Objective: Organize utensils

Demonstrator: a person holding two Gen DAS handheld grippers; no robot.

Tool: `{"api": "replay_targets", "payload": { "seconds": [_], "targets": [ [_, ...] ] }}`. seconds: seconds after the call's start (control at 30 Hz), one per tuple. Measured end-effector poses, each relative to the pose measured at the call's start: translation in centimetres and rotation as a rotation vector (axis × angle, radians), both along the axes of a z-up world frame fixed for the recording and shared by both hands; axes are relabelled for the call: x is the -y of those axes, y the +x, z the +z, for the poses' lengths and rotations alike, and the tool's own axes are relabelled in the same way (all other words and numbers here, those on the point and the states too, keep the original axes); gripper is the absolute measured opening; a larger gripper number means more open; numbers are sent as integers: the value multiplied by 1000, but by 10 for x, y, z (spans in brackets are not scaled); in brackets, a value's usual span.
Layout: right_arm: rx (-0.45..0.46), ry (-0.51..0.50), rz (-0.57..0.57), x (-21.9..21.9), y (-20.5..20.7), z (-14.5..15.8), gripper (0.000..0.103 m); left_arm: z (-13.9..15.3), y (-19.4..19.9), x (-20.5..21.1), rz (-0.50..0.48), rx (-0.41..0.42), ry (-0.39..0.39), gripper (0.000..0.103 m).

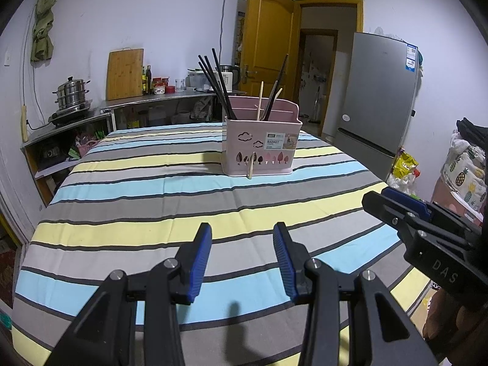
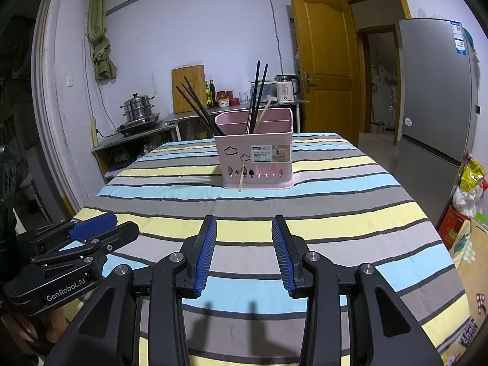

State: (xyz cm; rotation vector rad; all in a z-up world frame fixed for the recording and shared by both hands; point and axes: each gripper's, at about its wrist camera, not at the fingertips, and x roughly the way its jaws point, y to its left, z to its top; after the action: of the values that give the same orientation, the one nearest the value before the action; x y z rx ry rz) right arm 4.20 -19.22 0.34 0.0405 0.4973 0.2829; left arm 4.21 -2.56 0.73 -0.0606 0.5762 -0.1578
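Over the striped table (image 1: 122,189) | my left gripper (image 1: 242,256) and right gripper (image 2: 244,250) hover released, empty | basket (image 2: 256,158) far-centre holds chopsticks (image 2: 198,106); one wooden stick (image 2: 241,180) leans outside | next, I judge: grasp it

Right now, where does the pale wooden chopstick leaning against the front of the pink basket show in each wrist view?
Left wrist: wooden chopstick right of centre, against the pink basket front.
Right wrist: wooden chopstick near centre, at the basket front's lower left.
Shared landmark: the basket's white label.
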Motion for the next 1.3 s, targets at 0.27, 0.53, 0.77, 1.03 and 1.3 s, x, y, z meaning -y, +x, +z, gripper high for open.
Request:
{"api": "replay_targets", "payload": {
  "seconds": [0.27, 0.53, 0.77, 1.03, 1.3],
  "targets": [
    [-1, 0, 0, 1, 0, 0, 39, 0, 0, 1, -1, 1, 3, 44],
    [-1, 0, -1, 1, 1, 0, 39, 1, 0, 3, -3, -4, 8, 44],
    [-1, 1, -4, 2, 0, -1, 39, 0, 0, 2, -11, -8, 6, 44],
    [-3, 1, -3, 2, 1, 0, 39, 0, 0, 2, -12, -11, 0, 44],
    [-4, 1, -3, 2, 0, 0, 39, 1, 0, 1, -15, -13, 1, 44]
  ]
}}
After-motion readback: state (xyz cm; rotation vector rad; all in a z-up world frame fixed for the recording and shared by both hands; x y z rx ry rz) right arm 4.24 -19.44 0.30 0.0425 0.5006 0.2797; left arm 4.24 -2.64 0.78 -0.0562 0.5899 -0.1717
